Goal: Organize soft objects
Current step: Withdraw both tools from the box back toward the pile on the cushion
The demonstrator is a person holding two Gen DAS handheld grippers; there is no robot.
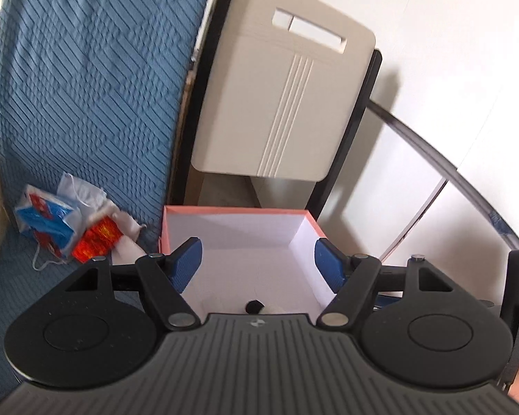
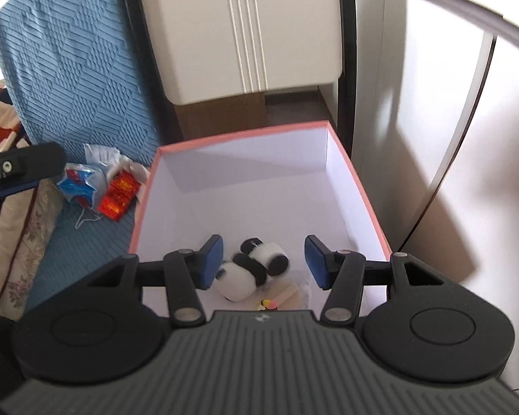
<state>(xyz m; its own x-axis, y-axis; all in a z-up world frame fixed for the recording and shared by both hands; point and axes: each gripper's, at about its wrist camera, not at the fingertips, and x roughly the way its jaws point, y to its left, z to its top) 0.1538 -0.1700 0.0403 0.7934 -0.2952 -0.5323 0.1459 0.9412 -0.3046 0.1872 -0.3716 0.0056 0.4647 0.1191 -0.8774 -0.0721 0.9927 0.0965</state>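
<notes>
The panda plush (image 2: 251,269) lay on its side on the white floor of the pink-rimmed box (image 2: 360,186), near the front wall, with a small flat packet (image 2: 287,295) just beside it. The right tongs (image 2: 263,263) hung above it with jaws spread and nothing between the pads, so the drop into the box looked done. The left tongs (image 1: 257,264) were also spread and empty over the same box. The step in hand seemed to be the release and pull-away. Outside the box, on the blue quilted cover (image 2: 69,69), sat a crumpled bundle of red, blue and white soft bags (image 2: 100,186); the next move would likely call for one pair of tongs to swing left, come down on it and pinch it.
</notes>
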